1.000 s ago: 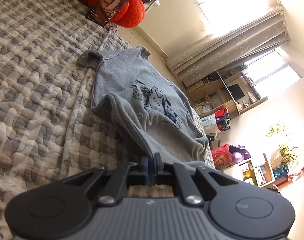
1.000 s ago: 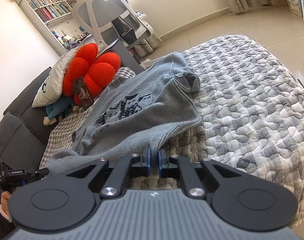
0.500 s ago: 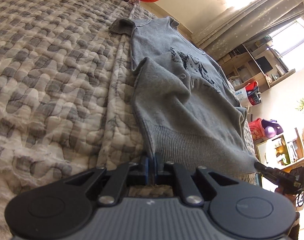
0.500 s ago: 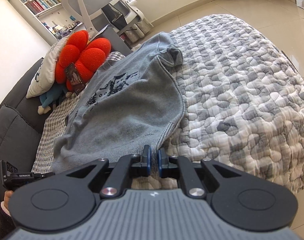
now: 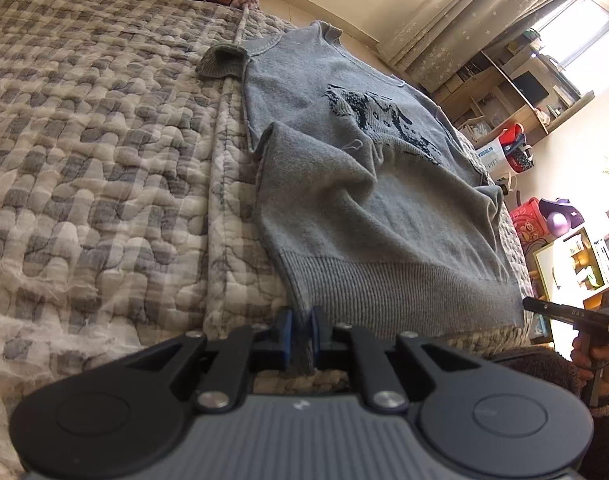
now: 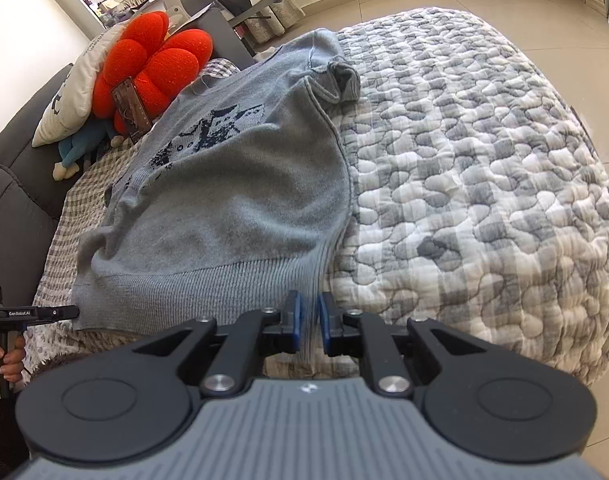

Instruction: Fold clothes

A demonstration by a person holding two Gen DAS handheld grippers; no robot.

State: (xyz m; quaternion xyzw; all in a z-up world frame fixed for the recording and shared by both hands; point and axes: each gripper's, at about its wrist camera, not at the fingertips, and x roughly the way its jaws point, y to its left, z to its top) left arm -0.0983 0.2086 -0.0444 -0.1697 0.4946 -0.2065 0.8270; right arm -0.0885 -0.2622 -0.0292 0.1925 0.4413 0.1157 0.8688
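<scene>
A grey sweater [image 5: 368, 208] with a dark knitted motif on its chest lies spread flat on a bed covered by a grey-and-white quilt [image 5: 96, 168]. Its ribbed hem is the nearest edge, its neckline the farthest.

In the left wrist view, the left hand-held gripper [image 5: 300, 334] sits at 6 o'clock of the garment, at the hem's left corner. Its jaws have just been opening; they now stand a narrow gap apart, with the hem corner hanging between the blue pads [image 5: 286, 330], loose rather than pinched. From this hand-held gripper the sweater stretches away toward 12 and 1 o'clock. The other hand-held gripper's tip [image 5: 564, 312] shows at the hem's far corner, at 3 o'clock.

In the right wrist view, the right hand-held gripper [image 6: 309, 320] sits at the hem's right corner, again at 6 o'clock of the sweater [image 6: 232, 200]. Its jaws have also just been opening and stand slightly apart, the corner of the ribbing lying between the pads [image 6: 297, 316] without clear pressure. The garment extends toward 11 o'clock, one short sleeve [image 6: 342, 80] folded at its right edge.

A red flower-shaped cushion [image 6: 152, 64] rests beyond the neckline, at 11 o'clock, near a white pillow [image 6: 72, 96].
</scene>
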